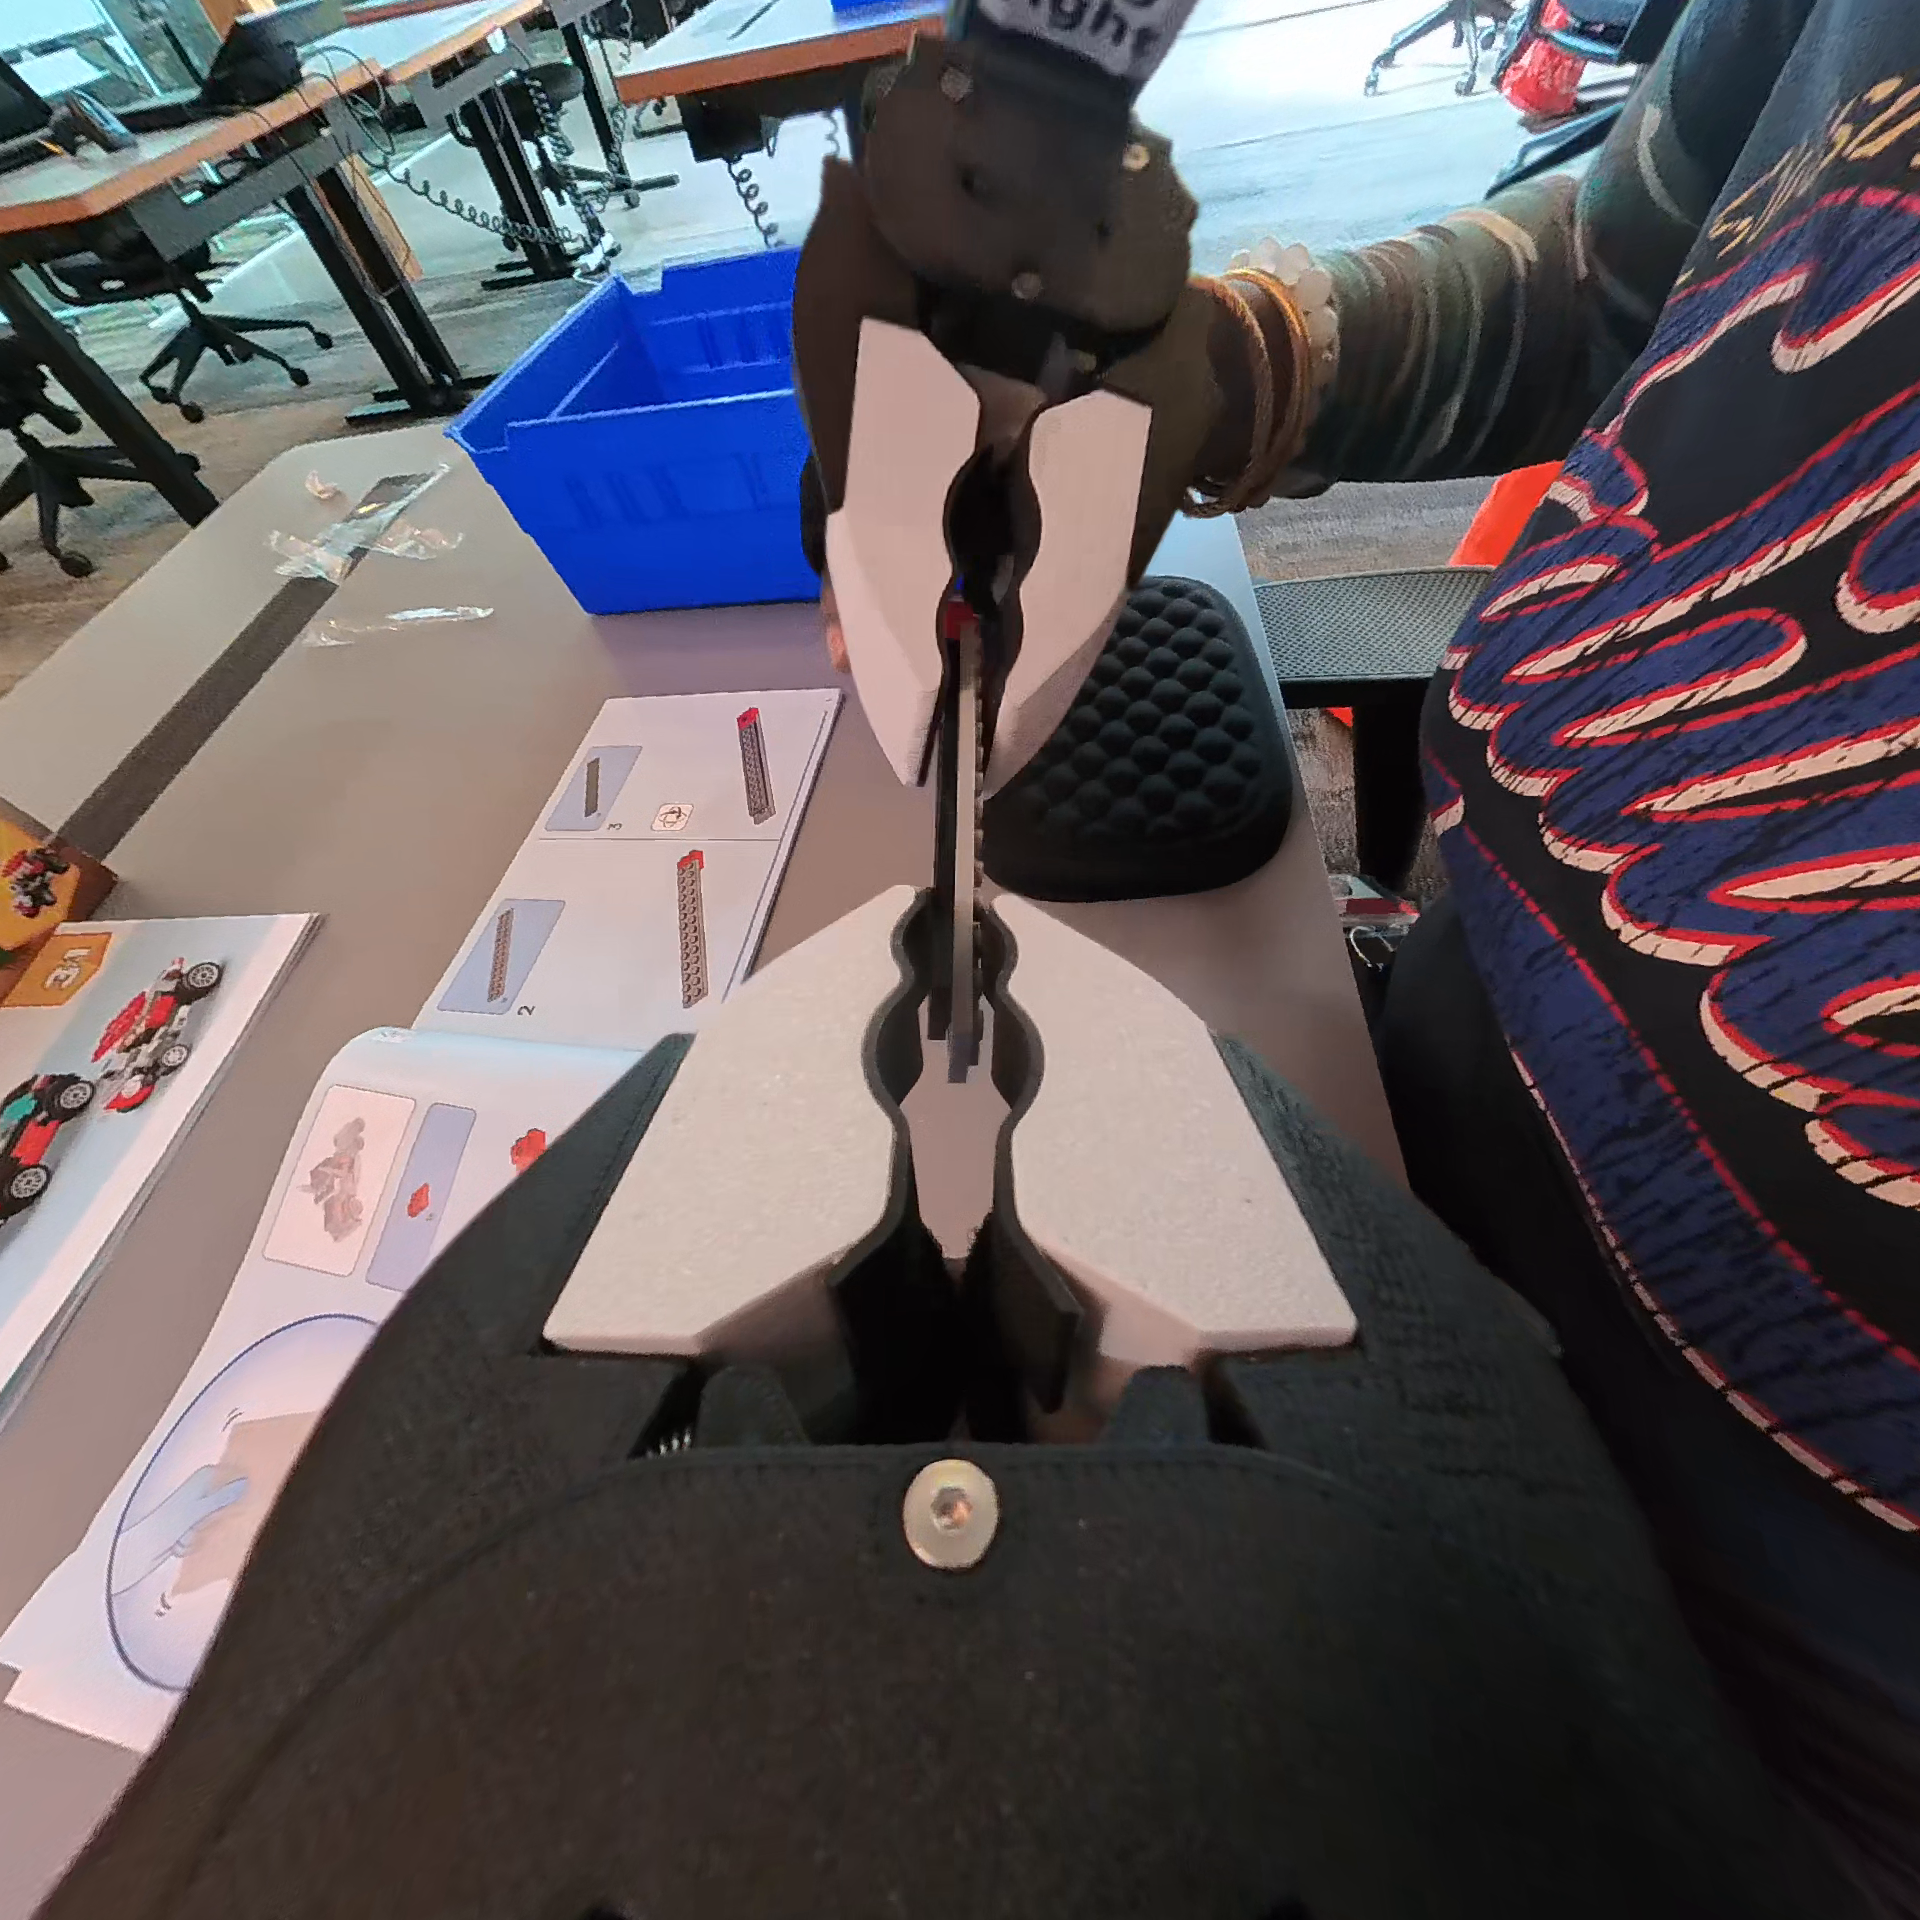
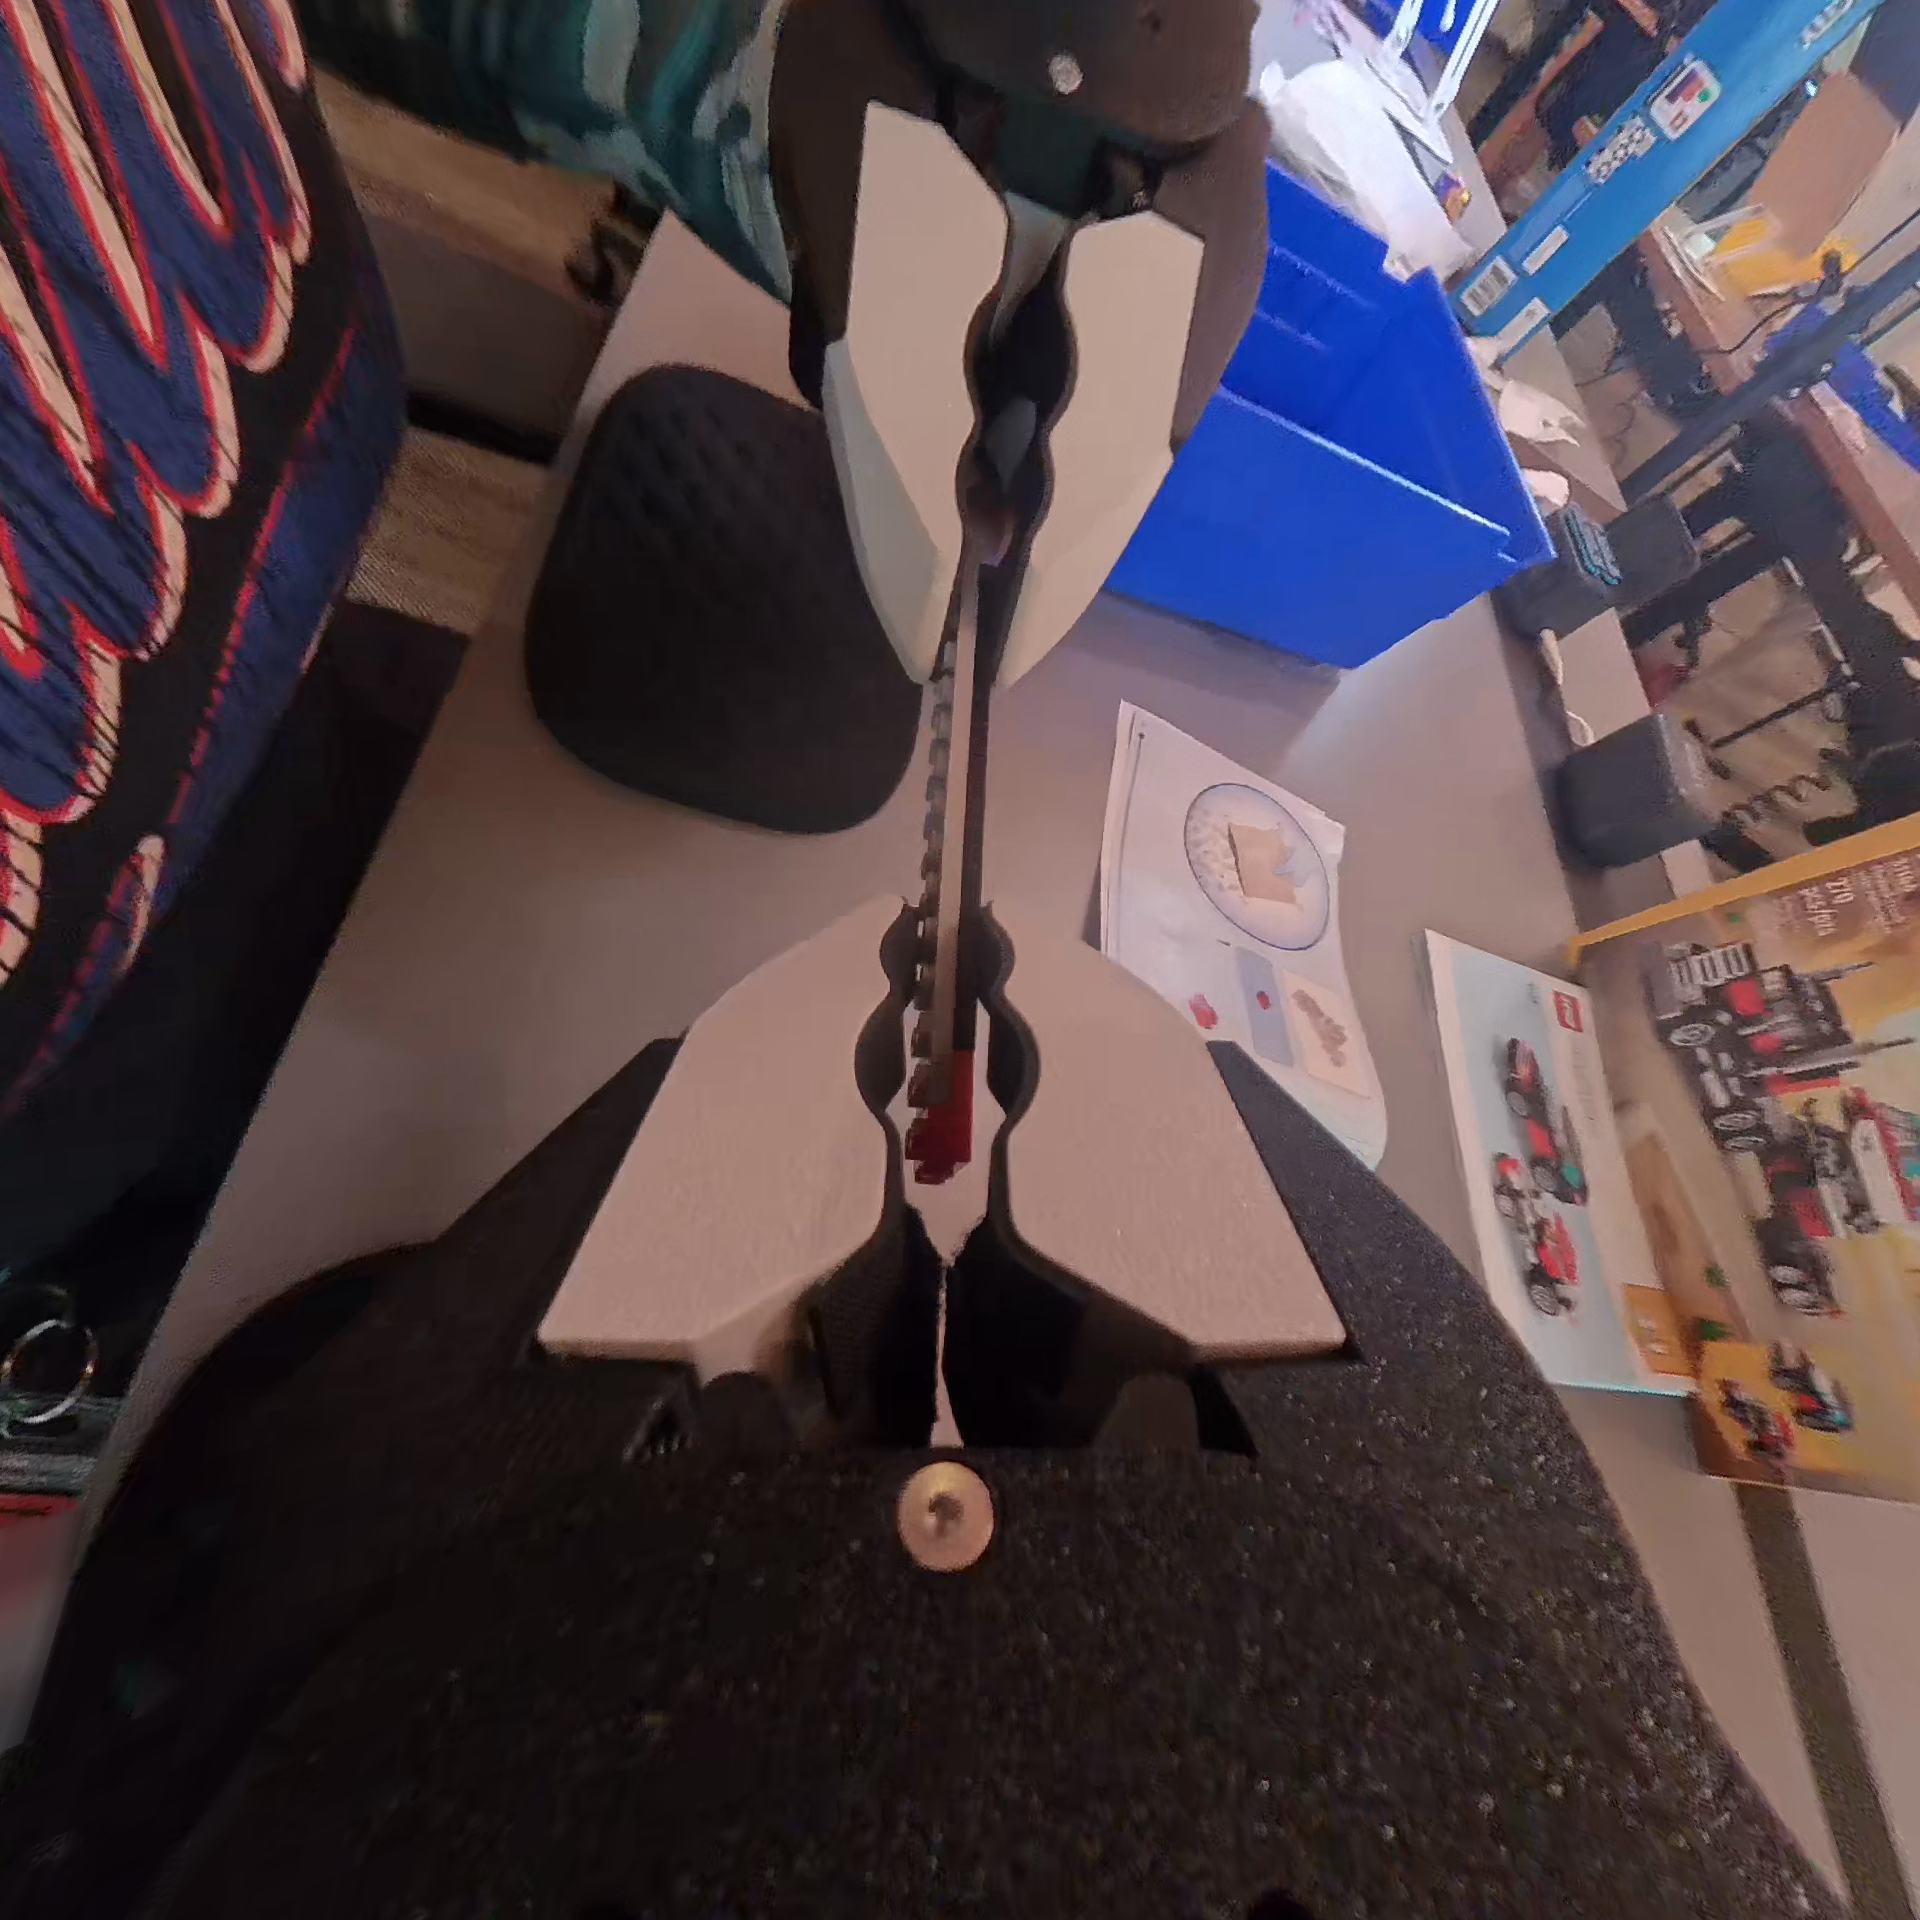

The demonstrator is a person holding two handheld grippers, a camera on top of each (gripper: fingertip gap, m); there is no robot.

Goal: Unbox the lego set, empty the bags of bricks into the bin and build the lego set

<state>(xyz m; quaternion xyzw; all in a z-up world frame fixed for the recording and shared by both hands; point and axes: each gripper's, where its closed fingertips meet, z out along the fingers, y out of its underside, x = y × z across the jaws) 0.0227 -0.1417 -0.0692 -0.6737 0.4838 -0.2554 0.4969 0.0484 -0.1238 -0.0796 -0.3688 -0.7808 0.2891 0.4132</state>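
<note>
Counter stock, left to right as my left wrist view gives it.

1. Box [image 1: 42, 883]: at the far left edge of the counter [image 1: 343, 748], only a corner visible. I judge unboxing done.
2. Booklet [image 1: 125, 1049]: closed, cover up, just beside the box.
3. Empty bags [image 1: 364, 545]: clear scraps lying flat, far side, beside the bin. They look emptied.
4. Manual [image 1: 634, 862]: open at early steps that picture a long plate with a small red brick at one end.
5. Bin [image 1: 644, 447]: blue, at the back of the counter. Its contents are hidden from both cameras, so I cannot confirm the bricks are in it.
6. Left tool [image 1: 951, 935]: my own, nearly closed, fingers pinching the near end of the plate [image 1: 961, 810].
7. Plate: long, thin, grey-and-dark, seen edge-on, held in the air above the counter and spanning both tools.
8. Right tool [image 1: 956, 769]: opposite mine, tips toward me, likewise pinched on the plate's far end; the red brick [image 2: 943, 1122] sits between its fingers in the right wrist view.
9. Pad [image 1: 1132, 738]: black, quilted, under the right tool at the counter's near edge.

Progress, my estimate: opening and emptying finished; the build is in its first few steps, nearly all of the model left.
</note>
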